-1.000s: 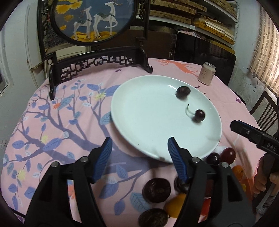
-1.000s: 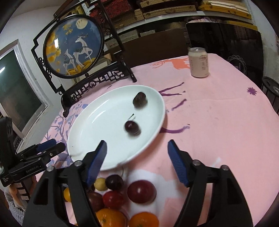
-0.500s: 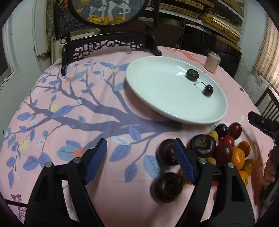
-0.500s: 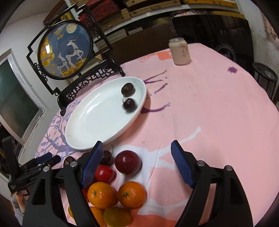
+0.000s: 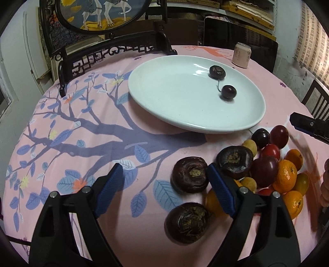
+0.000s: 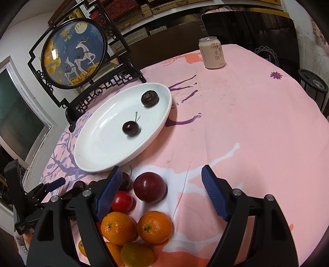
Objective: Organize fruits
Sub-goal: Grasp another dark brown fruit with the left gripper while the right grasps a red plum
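Observation:
A white plate (image 5: 164, 96) (image 6: 98, 156) holds a dark wrinkled fruit (image 5: 217, 71) (image 6: 150, 99) and a cherry (image 5: 228, 92) (image 6: 130, 128). A pile of fruit lies in front of the plate: dark wrinkled fruits (image 5: 190, 174), oranges (image 5: 286, 177) (image 6: 154, 227), a red plum (image 6: 149, 187), a small tomato (image 6: 121, 201). My left gripper (image 5: 164, 180) is open, just left of the pile, one dark fruit between its fingers' line. My right gripper (image 6: 159, 187) is open above the plum and oranges.
A black-framed round deer screen (image 6: 76, 59) (image 5: 98, 12) stands behind the plate. A drink can (image 6: 212, 52) (image 5: 242, 55) stands at the far side. The pink floral cloth (image 6: 246, 123) covers the round table. A chair (image 5: 316, 100) is at the right.
Both grippers have pulled back from the plate and lowered toward the fruit pile. Both stay open. The fruits on the plate have not moved.

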{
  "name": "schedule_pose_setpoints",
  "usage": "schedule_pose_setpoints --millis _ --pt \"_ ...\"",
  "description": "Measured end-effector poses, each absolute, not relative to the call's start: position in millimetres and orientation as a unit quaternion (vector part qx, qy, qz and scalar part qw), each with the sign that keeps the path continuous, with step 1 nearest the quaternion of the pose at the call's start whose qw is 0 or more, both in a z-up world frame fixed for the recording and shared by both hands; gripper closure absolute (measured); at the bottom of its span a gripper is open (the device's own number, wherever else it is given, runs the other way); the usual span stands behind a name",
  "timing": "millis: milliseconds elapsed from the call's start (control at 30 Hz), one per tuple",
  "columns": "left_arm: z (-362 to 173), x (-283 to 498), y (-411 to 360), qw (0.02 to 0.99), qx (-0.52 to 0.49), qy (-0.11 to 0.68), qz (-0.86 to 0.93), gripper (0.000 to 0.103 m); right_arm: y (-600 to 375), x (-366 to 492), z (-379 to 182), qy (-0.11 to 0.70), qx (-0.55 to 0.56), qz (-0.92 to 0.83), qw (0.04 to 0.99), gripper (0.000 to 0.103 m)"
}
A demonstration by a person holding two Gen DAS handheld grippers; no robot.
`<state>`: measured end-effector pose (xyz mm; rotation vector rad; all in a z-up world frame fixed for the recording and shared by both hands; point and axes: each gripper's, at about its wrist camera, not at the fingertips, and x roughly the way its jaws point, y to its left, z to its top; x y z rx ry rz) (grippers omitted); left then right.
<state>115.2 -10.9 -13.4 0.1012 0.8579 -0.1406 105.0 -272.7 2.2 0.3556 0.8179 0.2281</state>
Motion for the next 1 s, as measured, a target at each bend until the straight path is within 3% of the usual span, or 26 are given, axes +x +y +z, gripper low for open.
schedule_pose_setpoints --millis 100,400,667,900,1000 --pt "-14 118 -9 0.908 0.057 0.412 -0.055 0.007 -273 105 1 0.397 0.17 0.109 0.895 0.023" --pt "-5 124 43 0.91 -0.023 0.415 0.003 0.008 -272 103 4 0.39 0.167 0.111 0.899 0.023" --pt "-6 119 17 0.912 0.019 0.409 -0.03 0.01 -271 102 5 0.389 0.163 0.113 0.9 0.023" --pt "-16 122 3 0.905 0.051 0.419 -0.044 0.032 -260 101 5 0.393 0.128 0.112 0.903 0.023" --pt "-16 121 -1 0.903 0.045 0.421 -0.066 0.05 -258 102 2 0.4 0.128 0.117 0.9 0.024"
